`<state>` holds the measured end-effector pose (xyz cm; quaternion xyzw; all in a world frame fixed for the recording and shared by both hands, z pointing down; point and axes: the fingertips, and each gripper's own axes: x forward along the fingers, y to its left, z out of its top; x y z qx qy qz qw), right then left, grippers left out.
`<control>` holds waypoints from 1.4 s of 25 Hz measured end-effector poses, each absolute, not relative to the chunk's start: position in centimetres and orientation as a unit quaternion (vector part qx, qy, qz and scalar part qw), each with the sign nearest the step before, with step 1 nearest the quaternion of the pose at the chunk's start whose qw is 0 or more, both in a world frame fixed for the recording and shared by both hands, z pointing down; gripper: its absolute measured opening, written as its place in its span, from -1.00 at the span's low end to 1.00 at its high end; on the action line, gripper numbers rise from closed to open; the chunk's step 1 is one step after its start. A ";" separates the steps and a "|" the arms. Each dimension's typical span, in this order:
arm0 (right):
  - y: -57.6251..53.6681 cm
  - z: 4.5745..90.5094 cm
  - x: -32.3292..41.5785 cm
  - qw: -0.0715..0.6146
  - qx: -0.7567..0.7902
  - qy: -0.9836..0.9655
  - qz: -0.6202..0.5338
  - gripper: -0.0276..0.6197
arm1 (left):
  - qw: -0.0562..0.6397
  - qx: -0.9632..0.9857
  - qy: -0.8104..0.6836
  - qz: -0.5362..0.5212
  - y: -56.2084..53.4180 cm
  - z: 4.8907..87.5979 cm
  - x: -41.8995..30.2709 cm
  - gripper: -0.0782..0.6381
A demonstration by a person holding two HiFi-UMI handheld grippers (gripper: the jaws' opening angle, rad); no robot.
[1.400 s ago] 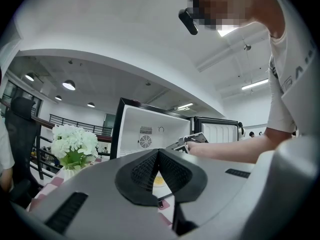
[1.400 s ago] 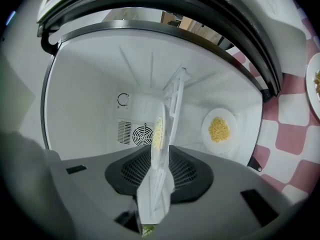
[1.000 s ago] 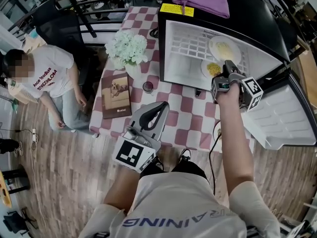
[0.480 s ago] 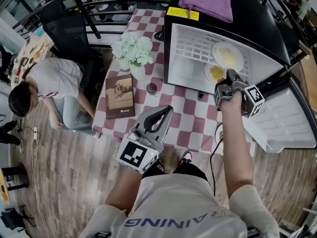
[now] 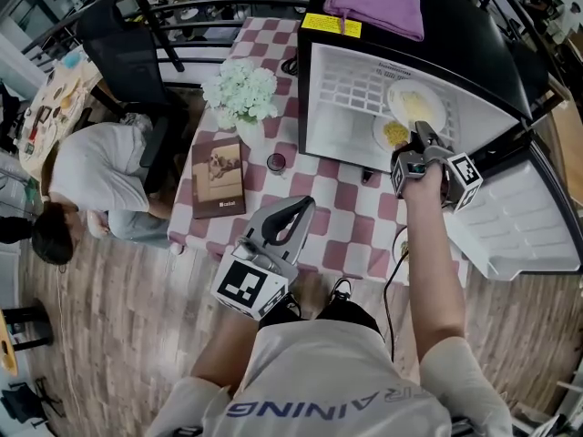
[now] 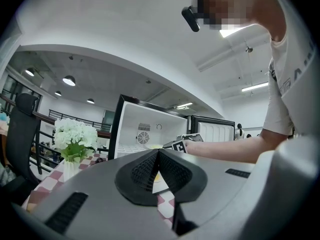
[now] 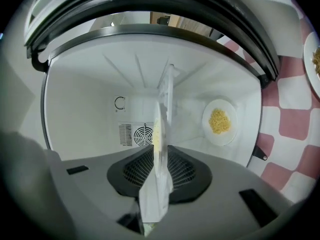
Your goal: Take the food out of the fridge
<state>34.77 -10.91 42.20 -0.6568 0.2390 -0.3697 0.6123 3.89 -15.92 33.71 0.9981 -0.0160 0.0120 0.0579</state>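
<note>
A small black fridge (image 5: 346, 121) stands open on the checkered table (image 5: 342, 230). Two white plates of yellow food are inside: one on the wire shelf (image 5: 414, 106), one on the floor below (image 5: 392, 133). My right gripper (image 5: 423, 135) reaches into the fridge mouth. In the right gripper view the shelf plate (image 7: 159, 134) stands edge-on between the jaws of that gripper (image 7: 161, 156); the pads touch its rim while the jaws are opening. The lower plate (image 7: 219, 121) lies apart. My left gripper (image 5: 303, 204) hovers shut over the table's front edge, holding nothing (image 6: 158, 156).
The fridge door (image 5: 519, 217) hangs open at the right. A purple cloth (image 5: 375, 5) lies on the fridge. White flowers (image 5: 240, 89), a book (image 5: 217, 176) and a small dark cup (image 5: 276, 162) sit on the table. Another plate (image 7: 314, 59) rests outside. A person (image 5: 91, 180) crouches at the left.
The person at the left has bent forward and down. My right gripper has stayed at the fridge mouth, and the left gripper has not moved.
</note>
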 end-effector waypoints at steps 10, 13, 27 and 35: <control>-10.1 42.3 34.4 0.635 -0.634 0.241 -0.370 -0.80 | 0.067 0.998 -0.011 0.008 -15.5 33.6 3.2 -0.76; -9.5 42.2 33.7 0.637 -0.628 0.250 -0.371 -0.81 | 0.065 0.998 -0.009 0.009 -15.4 33.5 3.3 -0.76; -5.1 40.0 27.0 0.601 -0.602 0.340 -0.401 -0.81 | 0.064 0.998 0.021 0.014 -13.6 33.6 5.0 -0.76; -0.4 43.0 23.0 0.556 -0.587 0.386 -0.445 -0.81 | 0.058 0.997 0.053 0.026 -11.1 34.2 7.2 -0.76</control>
